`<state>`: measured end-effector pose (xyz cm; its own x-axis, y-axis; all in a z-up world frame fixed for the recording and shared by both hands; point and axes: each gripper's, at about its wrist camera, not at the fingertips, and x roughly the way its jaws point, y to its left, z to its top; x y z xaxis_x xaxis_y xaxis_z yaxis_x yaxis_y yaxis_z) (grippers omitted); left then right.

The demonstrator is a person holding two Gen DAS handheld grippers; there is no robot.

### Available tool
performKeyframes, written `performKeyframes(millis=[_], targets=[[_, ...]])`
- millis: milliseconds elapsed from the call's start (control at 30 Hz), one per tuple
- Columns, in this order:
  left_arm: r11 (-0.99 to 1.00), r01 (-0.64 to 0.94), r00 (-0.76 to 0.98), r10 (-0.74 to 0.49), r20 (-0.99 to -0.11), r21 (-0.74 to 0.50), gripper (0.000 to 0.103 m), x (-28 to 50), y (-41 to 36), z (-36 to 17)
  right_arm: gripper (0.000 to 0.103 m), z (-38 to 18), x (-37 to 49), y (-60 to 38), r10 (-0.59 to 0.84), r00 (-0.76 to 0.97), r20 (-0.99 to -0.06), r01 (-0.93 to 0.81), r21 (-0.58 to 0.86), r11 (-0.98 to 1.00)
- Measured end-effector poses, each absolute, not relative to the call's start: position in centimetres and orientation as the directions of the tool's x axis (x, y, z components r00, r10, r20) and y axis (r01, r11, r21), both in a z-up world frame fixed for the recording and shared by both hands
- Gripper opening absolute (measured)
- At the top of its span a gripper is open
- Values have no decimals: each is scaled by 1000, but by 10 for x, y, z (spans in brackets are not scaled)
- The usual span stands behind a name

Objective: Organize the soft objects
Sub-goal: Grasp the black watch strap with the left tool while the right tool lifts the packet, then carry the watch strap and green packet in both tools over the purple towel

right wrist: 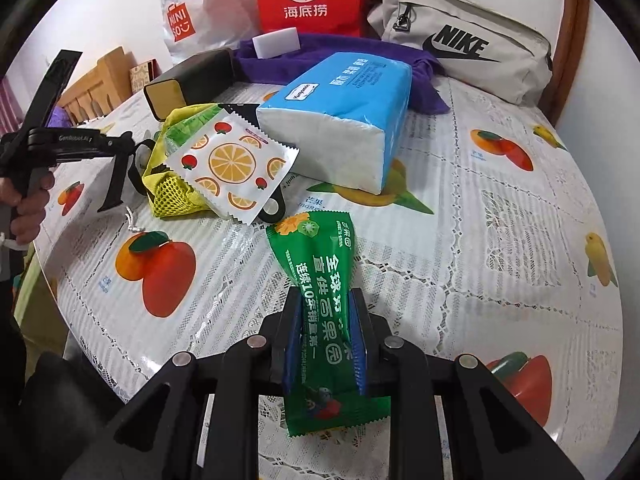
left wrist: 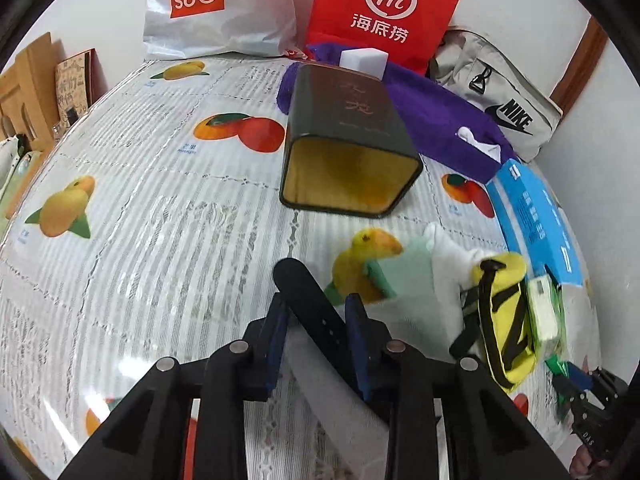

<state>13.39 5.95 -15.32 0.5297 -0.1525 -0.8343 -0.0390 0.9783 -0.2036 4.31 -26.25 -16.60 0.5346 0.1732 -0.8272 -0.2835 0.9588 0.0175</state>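
Two grippers over a fruit-print table (right wrist: 500,216), each pinching something soft.

Biggest first: blue tissue pack (right wrist: 340,120) lying around 12 o'clock in the right wrist view, dark open-ended tin (left wrist: 348,140) on its side near 12 in the left wrist view, purple cloth (left wrist: 436,116) right behind it. Yellow mesh bag (right wrist: 168,196) at 10 o'clock, touching the tissue pack's left corner, citrus-print packet (right wrist: 236,168) on top of it. Right gripper (right wrist: 326,320) clamped on a green snack pouch (right wrist: 316,280), lifted off the table. Left gripper (left wrist: 318,320) nipped shut on a black strap (left wrist: 308,296) sticking out toward 11.
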Motion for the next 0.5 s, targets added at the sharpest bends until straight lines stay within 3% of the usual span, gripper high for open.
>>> performKeyframes(millis=[67,133,500], targets=[[973,-20,527,-187,-829,-232,10,137,59,-153,23,-166,43,-263,174,537,-825,-279,21,960],[961,-16,532,-225,-816,-275,6,137,61,-152,23,-166,43,-263,175,537,-825,-275,25,961],[938,22,590,-291,-753,-346,4,124,68,-123,22,-153,44,-263,178,549,-816,-241,50,969]])
